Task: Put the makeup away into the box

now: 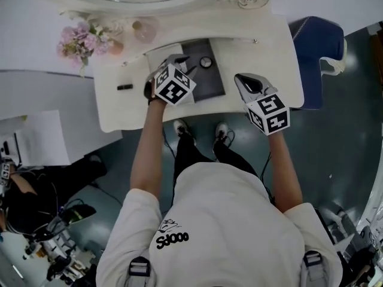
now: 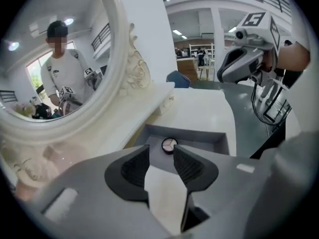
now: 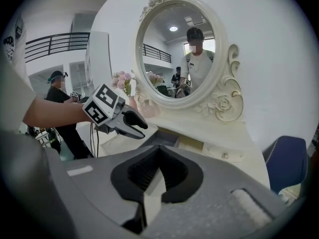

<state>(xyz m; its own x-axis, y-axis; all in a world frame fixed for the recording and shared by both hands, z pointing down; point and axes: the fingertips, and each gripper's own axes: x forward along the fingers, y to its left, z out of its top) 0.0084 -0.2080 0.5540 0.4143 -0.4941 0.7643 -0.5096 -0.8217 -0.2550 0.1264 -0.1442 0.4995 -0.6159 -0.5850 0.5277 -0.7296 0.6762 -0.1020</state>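
A grey box [image 1: 213, 82] is set into the top of the white dressing table [image 1: 263, 46]. A small round compact [image 1: 206, 62] lies inside it near the back. My left gripper [image 1: 187, 66] hovers over the box's left part with its jaws apart and nothing between them. In the left gripper view the compact [image 2: 169, 144] shows just beyond the gripper [image 2: 161, 156], on the floor of the box [image 2: 199, 136]. My right gripper [image 1: 240, 80] hangs over the table to the right of the box. Its tips [image 3: 159, 151] meet with nothing held. A small black makeup stick [image 1: 124, 87] lies on the table at the left.
An oval mirror [image 3: 177, 54] in an ornate white frame stands at the back of the table. Pink flowers [image 1: 78, 40] and a pink bottle [image 1: 144, 29] stand at the back left. A blue chair [image 1: 317, 37] is to the right. Another person [image 3: 59, 91] stands behind.
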